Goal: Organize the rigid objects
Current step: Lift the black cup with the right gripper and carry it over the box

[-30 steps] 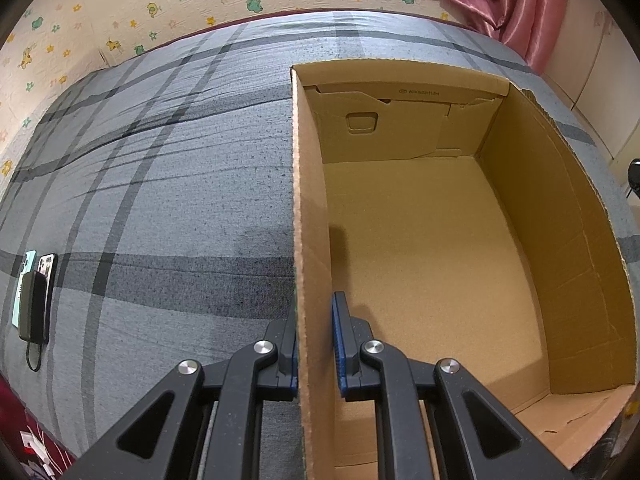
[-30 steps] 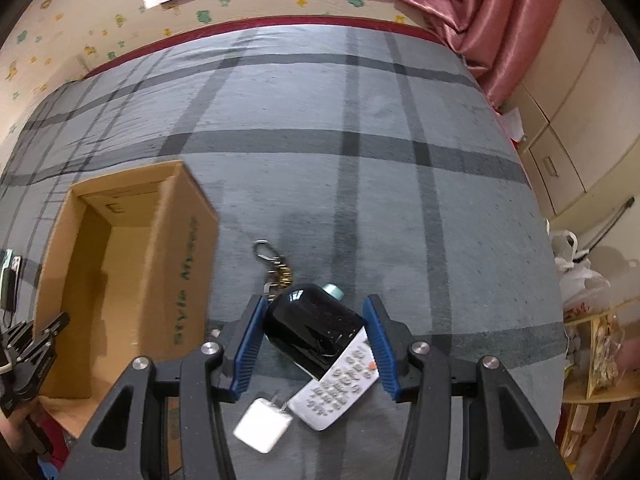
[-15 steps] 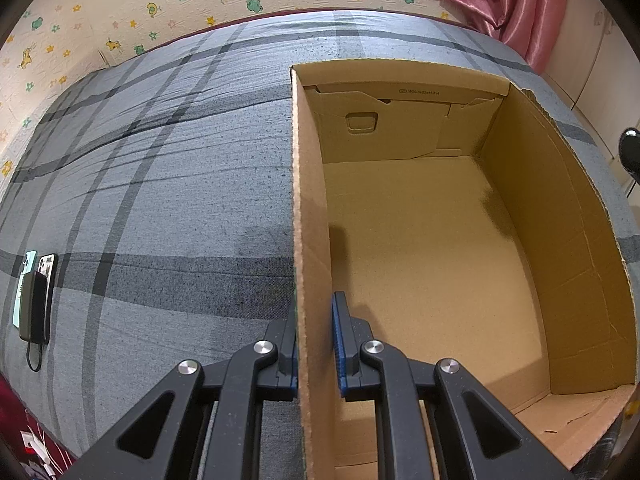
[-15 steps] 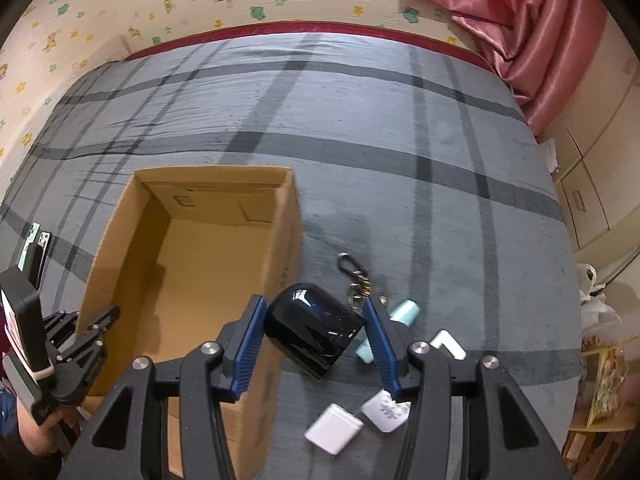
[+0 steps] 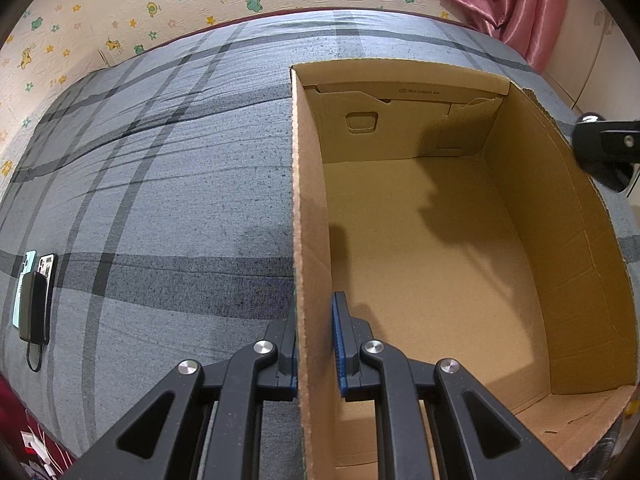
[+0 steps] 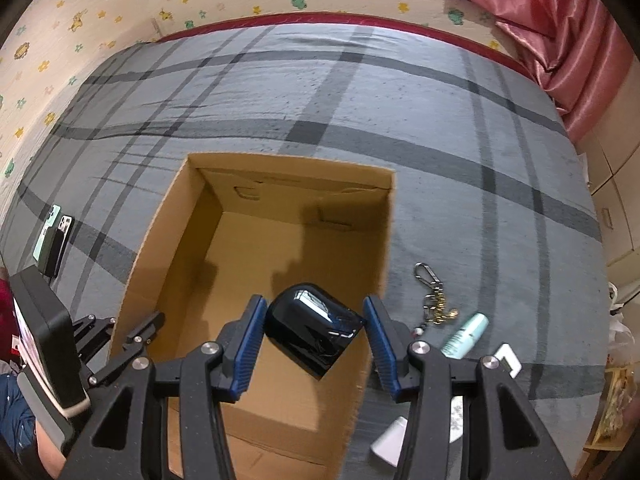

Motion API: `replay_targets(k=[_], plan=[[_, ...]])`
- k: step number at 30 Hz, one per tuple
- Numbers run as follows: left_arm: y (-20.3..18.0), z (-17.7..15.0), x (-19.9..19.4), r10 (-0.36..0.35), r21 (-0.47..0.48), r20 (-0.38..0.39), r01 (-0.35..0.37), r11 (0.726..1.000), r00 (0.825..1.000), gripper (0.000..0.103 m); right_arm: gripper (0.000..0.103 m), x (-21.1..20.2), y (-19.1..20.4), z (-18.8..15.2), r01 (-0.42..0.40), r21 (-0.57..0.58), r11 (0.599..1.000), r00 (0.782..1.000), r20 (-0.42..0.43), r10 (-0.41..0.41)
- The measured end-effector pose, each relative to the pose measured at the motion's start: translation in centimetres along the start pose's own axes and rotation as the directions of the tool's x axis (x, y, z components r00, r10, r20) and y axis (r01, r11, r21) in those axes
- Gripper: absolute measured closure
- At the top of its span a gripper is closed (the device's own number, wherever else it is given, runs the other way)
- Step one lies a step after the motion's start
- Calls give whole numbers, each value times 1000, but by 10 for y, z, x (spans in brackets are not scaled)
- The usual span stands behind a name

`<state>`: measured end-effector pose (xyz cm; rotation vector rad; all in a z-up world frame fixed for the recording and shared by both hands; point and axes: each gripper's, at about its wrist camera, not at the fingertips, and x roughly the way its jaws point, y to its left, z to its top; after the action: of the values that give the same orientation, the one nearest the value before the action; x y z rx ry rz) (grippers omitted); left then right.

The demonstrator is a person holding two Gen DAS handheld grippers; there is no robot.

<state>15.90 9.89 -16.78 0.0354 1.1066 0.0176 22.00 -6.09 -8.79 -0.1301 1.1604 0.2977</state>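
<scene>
Two claws: left [image 5: 314, 344] pinches box wall [image 5: 310, 240]; right [image 6: 314, 340] grips black case [image 6: 314, 328].

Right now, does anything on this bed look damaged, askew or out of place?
The cardboard box has a ragged, torn near right edge. Beside it, loose items lie scattered on the bedspread: a keychain, a mint bottle on its side, and small white items. Nothing looks spilled.

Glossy black case [image 6: 314, 328] (tilted) above open cardboard box [image 6: 360, 172].
</scene>
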Motion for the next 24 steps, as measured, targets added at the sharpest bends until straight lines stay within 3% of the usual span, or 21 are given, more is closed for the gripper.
replay_targets(k=[19, 24], plan=[[-2, 1, 0, 11, 6, -2, -11, 1000, 1000, 89, 50, 76, 35, -8, -41, 19, 999, 994, -102, 43], [-2, 1, 0, 12, 7, -3, -12, 1000, 1000, 89, 50, 96, 46, -14, -19, -3, 1000, 990, -137, 18]])
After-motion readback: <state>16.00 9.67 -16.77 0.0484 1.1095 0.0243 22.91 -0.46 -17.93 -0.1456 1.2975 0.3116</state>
